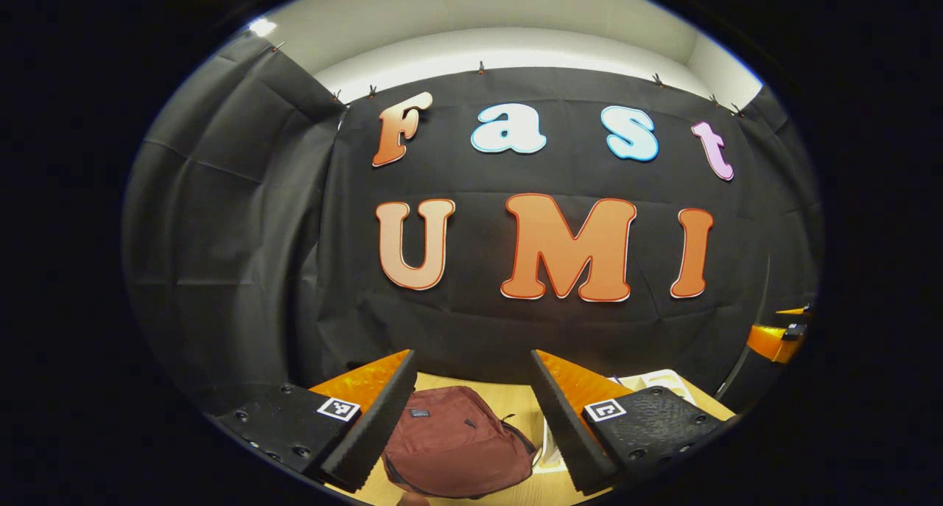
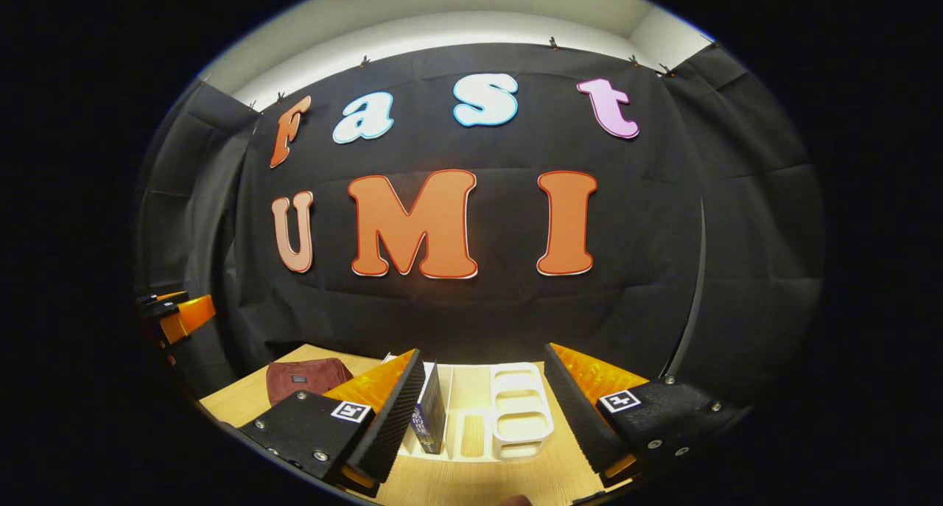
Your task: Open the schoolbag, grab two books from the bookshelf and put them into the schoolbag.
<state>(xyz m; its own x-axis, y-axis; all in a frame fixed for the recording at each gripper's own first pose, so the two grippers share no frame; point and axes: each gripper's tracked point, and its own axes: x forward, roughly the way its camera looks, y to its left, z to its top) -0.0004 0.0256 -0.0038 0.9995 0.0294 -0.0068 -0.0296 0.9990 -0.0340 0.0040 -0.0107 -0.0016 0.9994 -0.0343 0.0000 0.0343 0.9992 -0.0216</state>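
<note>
The wooden table carries everything, so take it as the landmark. On it, in the left gripper view, the dark red schoolbag lies flat and zipped shut, between the widely parted fingers of the left gripper, which hangs above it holding nothing. In the right gripper view, the white bookshelf stands at the table's back edge, one dark book upright in it. The right gripper is spread wide and empty before the shelf, nothing blocking it.
</note>
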